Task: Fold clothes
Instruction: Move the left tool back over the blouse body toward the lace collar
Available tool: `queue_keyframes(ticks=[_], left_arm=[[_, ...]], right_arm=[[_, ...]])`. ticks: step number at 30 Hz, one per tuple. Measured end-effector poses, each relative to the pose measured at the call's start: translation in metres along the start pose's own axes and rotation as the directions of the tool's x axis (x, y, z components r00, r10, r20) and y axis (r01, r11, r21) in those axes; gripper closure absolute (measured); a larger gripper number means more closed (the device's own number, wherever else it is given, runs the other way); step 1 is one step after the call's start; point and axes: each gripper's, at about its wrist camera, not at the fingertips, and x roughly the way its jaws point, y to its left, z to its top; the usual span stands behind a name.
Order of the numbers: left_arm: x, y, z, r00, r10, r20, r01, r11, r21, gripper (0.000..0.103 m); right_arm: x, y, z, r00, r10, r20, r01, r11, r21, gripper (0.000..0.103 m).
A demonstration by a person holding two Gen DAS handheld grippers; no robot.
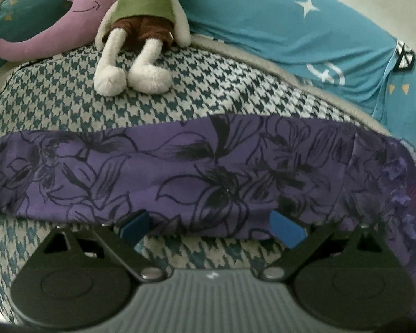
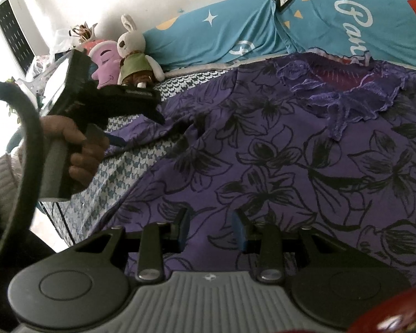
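We see a bed with a houndstooth cover (image 1: 180, 83), and spread across it the purple floral garment (image 2: 277, 166), thin and limp, likely light and prone to sliding and bunching, so we judge the hems and corners the best places to grip. A blue quilt (image 2: 222, 36) lies along the far side, apart from the cloth. A plush rabbit (image 1: 141, 27) and a purple plush toy (image 1: 77, 8) sit beyond the garment's far edge and could crowd a fold that way. Our left gripper (image 1: 210, 223) spreads wide at the near hem, holding nothing. Our right gripper (image 2: 212, 231), narrowly parted, hovers over the cloth, also holding nothing.
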Motion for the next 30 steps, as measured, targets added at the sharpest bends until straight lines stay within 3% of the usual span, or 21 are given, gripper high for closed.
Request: queue_keyframes(ticks=[9,20,24,30], left_arm=[[0.020,-0.009,-0.015,0.992,0.099,-0.078,-0.090,0.990,0.110,0.000],[0.013,-0.005,-0.021,0.990,0.100,-0.096,-0.089,0.990,0.110,0.000],[0.011,-0.004,-0.024,0.988,0.098,-0.116,-0.086,0.991,0.101,0.000],[0.003,-0.005,-0.034,0.989,0.097,-0.114,-0.085,0.991,0.106,0.000]], right_arm=[[0.001,-0.003,-0.002,1.000,-0.025,-0.010,0.025,1.000,0.014,0.068],[-0.008,-0.008,-0.003,0.999,-0.053,-0.009,0.053,0.998,0.017,0.068],[-0.014,-0.010,-0.005,0.998,-0.067,-0.007,0.067,0.998,0.013,0.060],[-0.024,-0.018,-0.007,0.996,-0.093,0.002,0.093,0.995,0.026,0.060]])
